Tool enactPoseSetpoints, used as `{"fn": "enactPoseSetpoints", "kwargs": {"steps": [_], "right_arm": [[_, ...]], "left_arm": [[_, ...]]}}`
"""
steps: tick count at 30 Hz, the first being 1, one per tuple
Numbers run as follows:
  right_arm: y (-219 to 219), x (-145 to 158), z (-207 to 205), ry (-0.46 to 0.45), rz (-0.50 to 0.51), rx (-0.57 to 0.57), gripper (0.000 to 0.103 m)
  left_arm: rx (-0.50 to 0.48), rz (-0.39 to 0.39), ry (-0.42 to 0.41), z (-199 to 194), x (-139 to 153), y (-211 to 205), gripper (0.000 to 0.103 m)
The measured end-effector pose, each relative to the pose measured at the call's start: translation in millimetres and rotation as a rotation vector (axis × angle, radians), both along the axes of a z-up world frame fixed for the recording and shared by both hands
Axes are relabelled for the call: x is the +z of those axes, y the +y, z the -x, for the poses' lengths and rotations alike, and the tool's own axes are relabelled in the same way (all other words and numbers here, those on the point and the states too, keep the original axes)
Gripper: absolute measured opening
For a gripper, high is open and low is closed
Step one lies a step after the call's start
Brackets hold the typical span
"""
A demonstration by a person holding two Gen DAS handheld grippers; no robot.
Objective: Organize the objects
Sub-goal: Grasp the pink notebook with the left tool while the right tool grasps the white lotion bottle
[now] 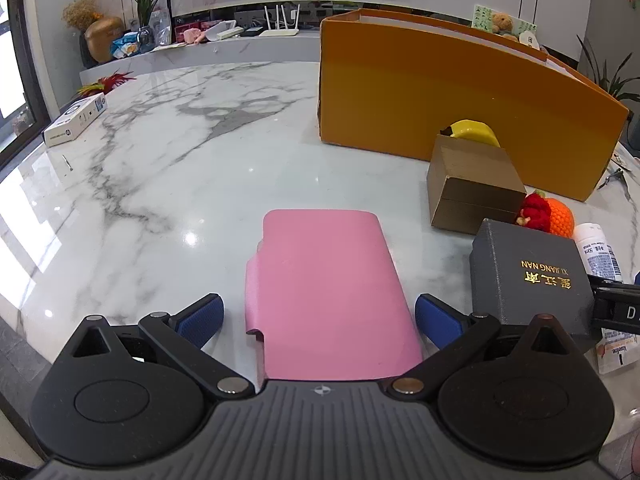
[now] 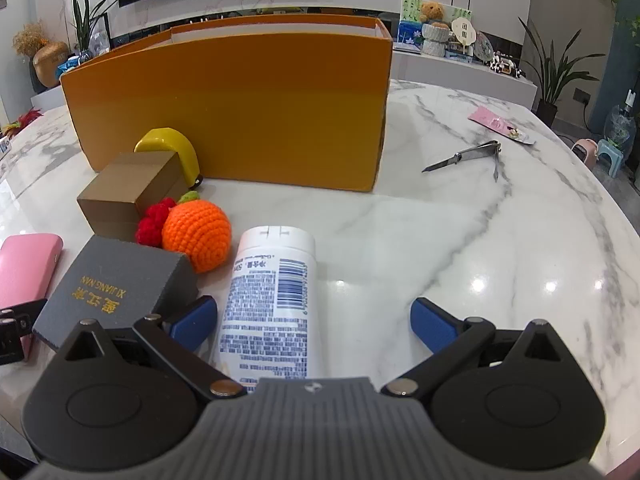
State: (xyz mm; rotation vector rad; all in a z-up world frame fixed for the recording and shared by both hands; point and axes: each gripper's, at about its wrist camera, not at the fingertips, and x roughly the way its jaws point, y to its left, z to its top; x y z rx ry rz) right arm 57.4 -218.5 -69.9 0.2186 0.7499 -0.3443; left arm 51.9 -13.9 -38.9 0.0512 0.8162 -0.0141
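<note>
My left gripper [image 1: 319, 316] is open around a pink case [image 1: 328, 292] that lies flat on the marble table; its blue pads stand apart from the case's sides. My right gripper [image 2: 314, 318] is open around a white tube [image 2: 270, 300] lying on the table, close to the left pad. A grey gift box with gold letters [image 2: 116, 284] [image 1: 528, 276] sits between the two. A crocheted orange [image 2: 198, 236], a brown box [image 2: 128, 192] and a yellow banana toy [image 2: 172, 150] lie in front of a large orange box [image 2: 240, 100].
Nail clippers [image 2: 466, 156] and a pink packet [image 2: 496, 124] lie right of the orange box. A white carton [image 1: 76, 118] sits at the far left table edge [image 1: 24, 168]. Bare marble spreads left of the pink case and right of the tube.
</note>
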Motion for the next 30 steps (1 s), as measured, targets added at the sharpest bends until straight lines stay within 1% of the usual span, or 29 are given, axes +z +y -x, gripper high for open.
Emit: {"fn": "enactPoseSetpoints", "kwargs": {"steps": [4,14,21,25,27,29,30], "right_arm": [[-1.1,0.2,-1.2,0.011,-0.004,0.011,0.102],[-1.2,1.2,-3.1,0.032,-0.011,0.031,0.102],[-11.1,1.1,3.3,0.040,-0.010,0.123,0.102],[-12.3,0.4,5.7,0.027,-0.004,0.123,0.102],[-10.2,1.2,6.7,0.018,-0.002,0.118,0.098],[-6.6,2.9,6.1,0.005,0.004,0.123,0.088],[-5.4,3.8,5.9,0.001,0.006,0.126,0.086]], "left_arm": [[0.000,-0.002,-0.007,-1.4,-0.6,-1.3,0.103],[-0.039,0.000,-0.011,-3.6,1.3,-3.2,0.103],[-0.054,0.002,-0.006,-5.5,1.6,-0.4,0.103],[-0.037,0.006,0.000,-9.7,2.2,5.2,0.103],[-0.034,0.004,-0.001,-10.7,2.5,6.8,0.103],[-0.029,0.003,-0.007,-10.4,3.0,8.0,0.103],[-0.030,0.003,-0.010,-10.1,3.6,8.7,0.099]]}}
